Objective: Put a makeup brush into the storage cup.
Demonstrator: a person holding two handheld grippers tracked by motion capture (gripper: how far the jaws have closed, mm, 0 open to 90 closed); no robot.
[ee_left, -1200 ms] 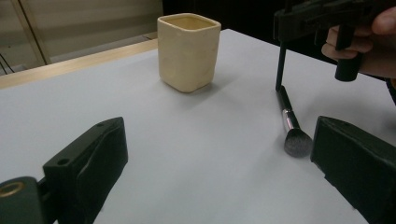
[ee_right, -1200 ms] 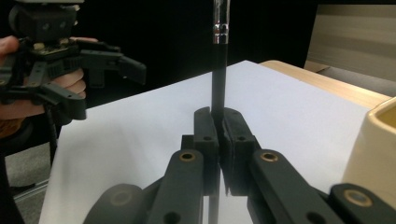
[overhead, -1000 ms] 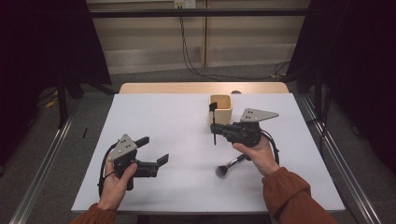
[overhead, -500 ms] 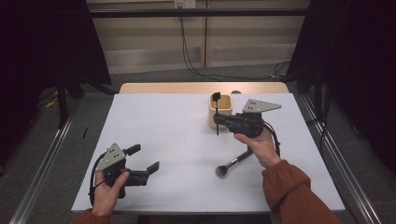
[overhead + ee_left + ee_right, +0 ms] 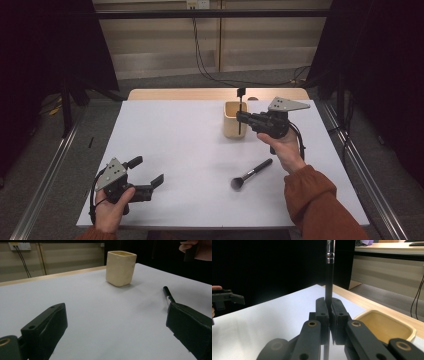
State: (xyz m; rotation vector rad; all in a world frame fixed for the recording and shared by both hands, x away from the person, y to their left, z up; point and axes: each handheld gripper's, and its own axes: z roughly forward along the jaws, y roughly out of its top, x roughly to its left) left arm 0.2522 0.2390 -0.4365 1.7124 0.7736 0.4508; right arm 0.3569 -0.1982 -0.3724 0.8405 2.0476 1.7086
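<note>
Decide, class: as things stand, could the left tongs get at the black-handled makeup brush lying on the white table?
Probably yes. The left tongs are open and hold nothing, and only bare white table lies between them and the black-handled makeup brush. The right tongs hold a thin black stick up by the cream square cup, off that path.

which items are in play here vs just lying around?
In play:
- right tool, shut on a thin black stick held upright beside the cream cup
- makeup brush, lying on the table, probably next

Lying about:
- left tool, open, holding nothing, near the table's front edge
- cables on the floor behind
</note>
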